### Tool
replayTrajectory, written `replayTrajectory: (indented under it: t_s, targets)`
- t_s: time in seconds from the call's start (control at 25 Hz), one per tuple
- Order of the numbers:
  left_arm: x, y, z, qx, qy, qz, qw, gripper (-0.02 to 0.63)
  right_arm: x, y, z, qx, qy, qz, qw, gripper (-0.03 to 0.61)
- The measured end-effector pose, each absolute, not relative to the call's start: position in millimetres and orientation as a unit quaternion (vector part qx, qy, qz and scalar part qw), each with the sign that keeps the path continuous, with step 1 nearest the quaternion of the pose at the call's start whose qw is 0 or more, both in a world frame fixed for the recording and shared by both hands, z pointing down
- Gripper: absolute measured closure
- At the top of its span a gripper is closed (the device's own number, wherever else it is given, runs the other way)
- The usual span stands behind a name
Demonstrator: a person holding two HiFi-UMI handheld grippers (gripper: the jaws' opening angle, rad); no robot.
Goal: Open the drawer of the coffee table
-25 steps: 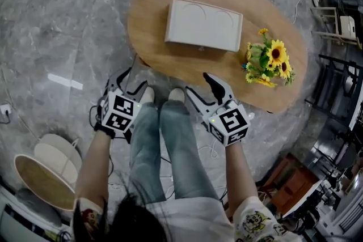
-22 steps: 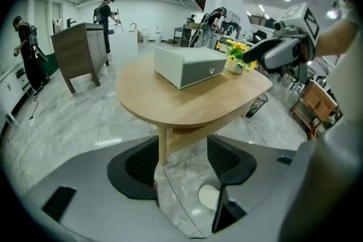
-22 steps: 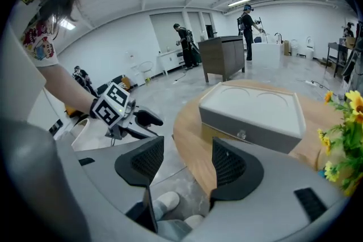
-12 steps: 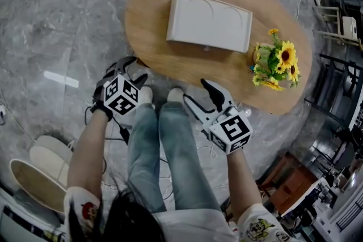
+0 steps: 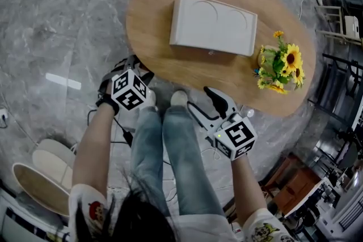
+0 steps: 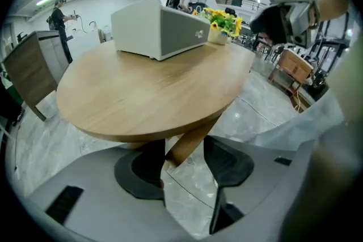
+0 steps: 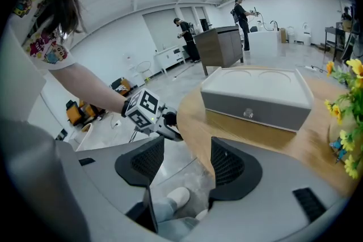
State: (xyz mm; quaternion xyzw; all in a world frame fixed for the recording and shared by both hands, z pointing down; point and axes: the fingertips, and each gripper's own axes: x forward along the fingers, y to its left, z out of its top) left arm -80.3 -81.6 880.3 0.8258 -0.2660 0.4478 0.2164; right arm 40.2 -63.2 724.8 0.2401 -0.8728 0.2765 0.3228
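Two containers on the oval wooden coffee table (image 5: 153, 14). First: a white drawer box (image 5: 214, 24) near the top's middle. Its drawer is shut, front flush, with a small round knob (image 5: 211, 52) facing the person; contents not visible. Second: a small pale pot (image 6: 217, 35) holding sunflowers (image 5: 281, 65), to the box's right and well apart from it.

Left gripper (image 5: 136, 68): beside the table's near left edge, tilted downward, marker cube uppermost. In the left gripper view the jaws are wide but closing, and no object is between them; only floor and the table's leg (image 6: 187, 141) show beyond the gap.

Right gripper (image 5: 203, 100): held in front of the table's near edge, off to the right of the person's shoes (image 5: 179, 98), angled down and toward the table. Its jaws are spread with nothing in them; floor and a shoe show through the gap. The box front and knob lie ahead of it, untouched.
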Motion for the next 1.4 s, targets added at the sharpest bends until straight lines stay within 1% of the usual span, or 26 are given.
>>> replayTrajectory:
  t_s: [0.12,0.32,0.8,0.96,1.12,1.28,1.4]
  targets:
    - [-82,-80,880,0.834,-0.242,0.456,0.194,0.437,40,-62,726,0.244,-0.870,0.284,0.322,0.347]
    - [-84,-72,878,0.842,-0.213,0.469,0.164,0.469,33,-56,727,0.242,-0.868,0.286,0.327,0.347]
    - [-86,-59,871,0.852,-0.160,0.487,0.107,0.503,20,-28,735,0.220,-0.864,0.296,0.342,0.347]
    - [-87,-39,872,0.853,-0.141,0.493,0.101,0.509,17,-28,742,0.215,-0.864,0.287,0.353,0.347]
    - [-88,-22,875,0.851,-0.142,0.492,0.118,0.509,11,-18,758,0.179,-0.863,0.251,0.400,0.347]
    - [-88,-21,874,0.849,-0.142,0.493,0.123,0.509,18,-12,790,0.159,-0.840,0.192,0.481,0.350]
    - [-87,-21,875,0.848,-0.144,0.496,0.121,0.509,27,-10,817,0.140,-0.817,0.129,0.544,0.376]
